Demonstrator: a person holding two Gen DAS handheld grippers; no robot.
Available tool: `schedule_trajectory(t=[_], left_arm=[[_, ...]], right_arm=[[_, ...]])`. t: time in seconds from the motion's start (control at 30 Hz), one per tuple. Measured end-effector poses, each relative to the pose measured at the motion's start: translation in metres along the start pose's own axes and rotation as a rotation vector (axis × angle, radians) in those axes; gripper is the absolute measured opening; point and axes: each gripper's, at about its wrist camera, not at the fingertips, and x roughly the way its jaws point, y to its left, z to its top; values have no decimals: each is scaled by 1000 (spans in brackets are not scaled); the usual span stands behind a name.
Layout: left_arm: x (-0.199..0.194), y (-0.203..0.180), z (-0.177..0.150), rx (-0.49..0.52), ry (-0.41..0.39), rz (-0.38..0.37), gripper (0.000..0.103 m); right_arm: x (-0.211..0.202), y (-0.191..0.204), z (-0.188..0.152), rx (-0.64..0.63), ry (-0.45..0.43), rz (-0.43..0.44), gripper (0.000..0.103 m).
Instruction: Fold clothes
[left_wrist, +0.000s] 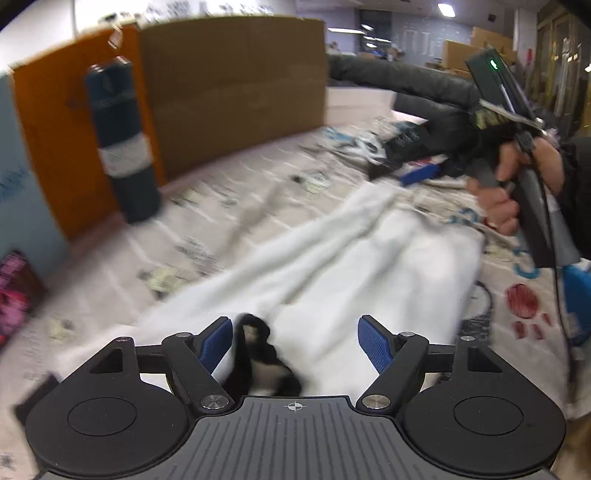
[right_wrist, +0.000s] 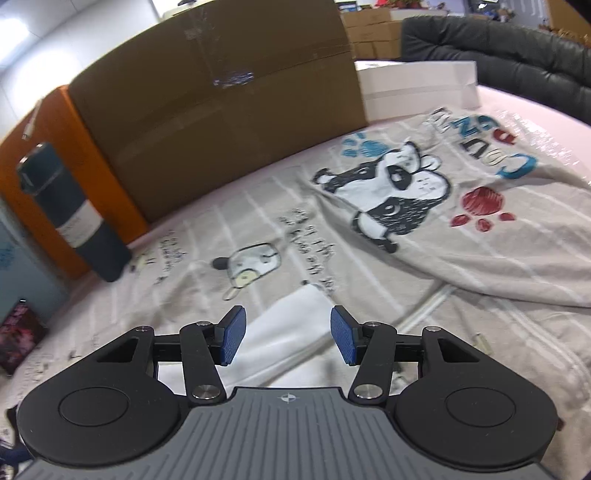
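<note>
**Both claws open over a white garment**

The left claw (left_wrist: 295, 343) is spread wide, its 2 blue pads (left_wrist: 216, 345) well apart and gripping nothing. Between them lies the near end of a white garment (left_wrist: 332, 266) with a black trim (left_wrist: 266, 354) bunched close to the left pad. The garment stretches away across a printed sheet (left_wrist: 221, 221) toward the person's right hand (left_wrist: 517, 184), which holds the handle of the other gripper. This view is blurred.

The right claw (right_wrist: 288, 336) is also open, pads apart, holding nothing. A corner of the white garment (right_wrist: 284, 332) lies flat on the sheet (right_wrist: 480, 258) directly below and between the pads; whether they touch it cannot be told.

A dark bottle (right_wrist: 77, 221) stands at the left beside an orange panel (right_wrist: 55, 129), with a cardboard box (right_wrist: 221, 92) behind. The sheet carries a cartoon dog print (right_wrist: 388, 184) and a red paw print (right_wrist: 480, 206).
</note>
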Motion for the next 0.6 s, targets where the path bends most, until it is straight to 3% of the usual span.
schedule_trajectory(t=[0.23, 0.47, 0.6], left_arm=[[7, 2, -10, -76, 28, -13, 77], [11, 3, -22, -82, 57, 10, 77], [5, -3, -16, -53, 40, 29, 78]], right_arm=[[20, 0, 3, 40, 121, 180, 48], [39, -20, 1, 129, 140, 159, 48], [31, -20, 13, 89, 98, 112, 51]])
